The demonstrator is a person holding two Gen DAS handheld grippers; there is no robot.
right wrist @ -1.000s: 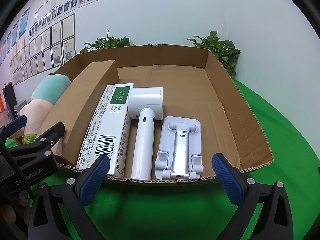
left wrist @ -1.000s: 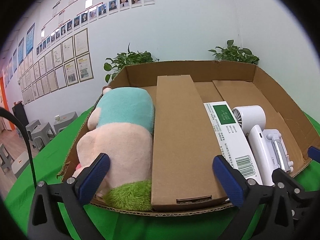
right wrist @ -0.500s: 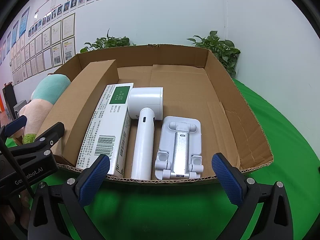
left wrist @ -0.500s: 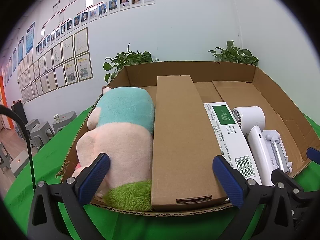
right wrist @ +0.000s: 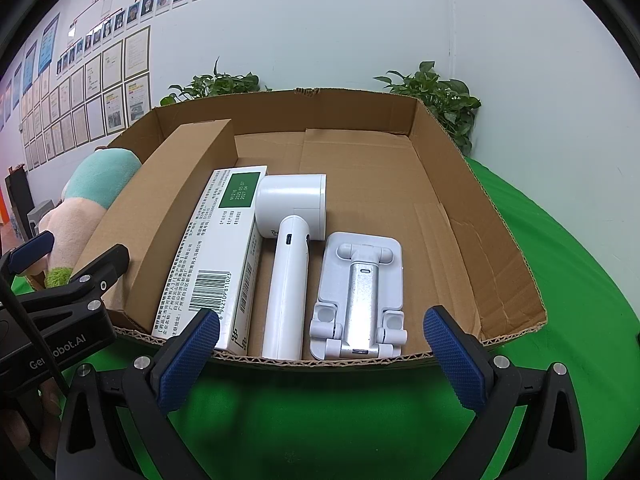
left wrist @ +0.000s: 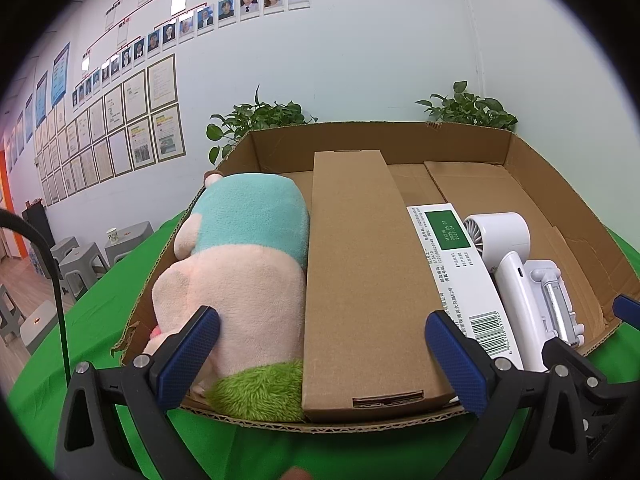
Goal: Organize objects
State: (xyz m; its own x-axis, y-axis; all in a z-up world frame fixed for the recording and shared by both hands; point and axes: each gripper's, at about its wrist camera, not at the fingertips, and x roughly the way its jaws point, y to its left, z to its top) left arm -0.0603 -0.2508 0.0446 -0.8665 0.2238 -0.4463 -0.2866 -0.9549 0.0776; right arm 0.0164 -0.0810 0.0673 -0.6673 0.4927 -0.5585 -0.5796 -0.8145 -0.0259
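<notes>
Both grippers hover just short of the near rim of the shallow cardboard tray [right wrist: 500, 240], each spread wide with nothing between its blue pads: the left gripper [left wrist: 322, 354] faces the tray's left half, the right gripper [right wrist: 322, 354] its right half. Inside the tray, which sits on the green-covered surface [right wrist: 580, 272], the things lie in a row from left to right: a plush toy [left wrist: 240, 264], a long brown carton [left wrist: 360, 272], a white medicine box [right wrist: 216, 252] with a barcode, a white handheld fan [right wrist: 290, 264] and a folded white phone stand [right wrist: 362, 276]. They look already packed side by side, so the task seems close to done, and the main danger is disturbing that order. The tray's near wall is low and its corrugated edge is ragged, so a gripper pushed forward could catch the rim and shove the whole tray across the cloth. The fan, the medicine box and the phone stand lie close together, leaving little room for a finger between them, and a reach for one would likely nudge its neighbour. The fan's smooth round handle could roll or slip from the pads. The two grippers are also near each other and could collide.
</notes>
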